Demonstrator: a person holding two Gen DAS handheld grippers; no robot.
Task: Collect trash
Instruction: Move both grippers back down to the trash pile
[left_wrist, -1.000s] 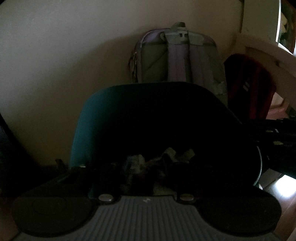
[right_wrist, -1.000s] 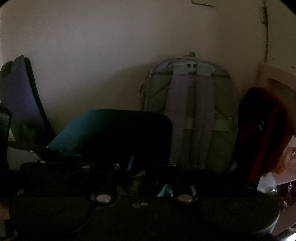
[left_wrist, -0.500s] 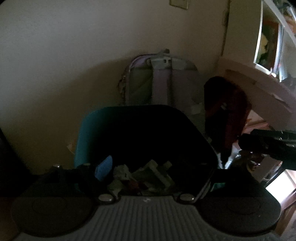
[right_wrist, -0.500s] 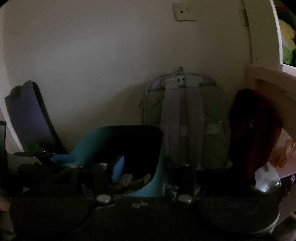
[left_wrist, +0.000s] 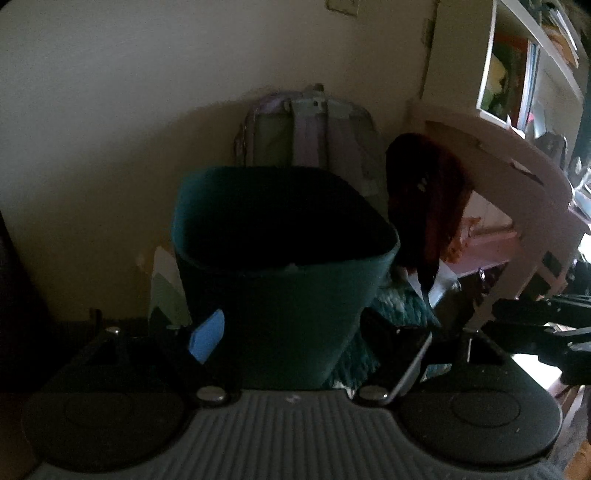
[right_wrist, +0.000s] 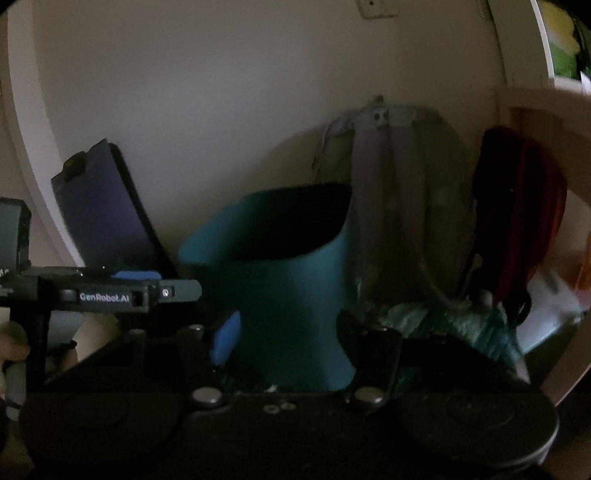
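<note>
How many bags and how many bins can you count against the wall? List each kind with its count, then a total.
Backpacks: 2, the grey-lilac backpack and the dark red backpack
Bins: 1, the teal bin
Total: 3

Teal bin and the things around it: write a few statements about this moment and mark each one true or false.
1. The teal bin stands upright on the floor. True.
2. A pale backpack leans against the wall behind the bin. True.
3. The left tool is clamped on a piece of trash. False: its fingers are spread, with the bin in the space between them.
4. A dark red bag hangs to the left of the backpack. False: it is on the right.
5. The right tool is open. True.
6. The bin lies tipped on its side. False: its opening faces up.
</note>
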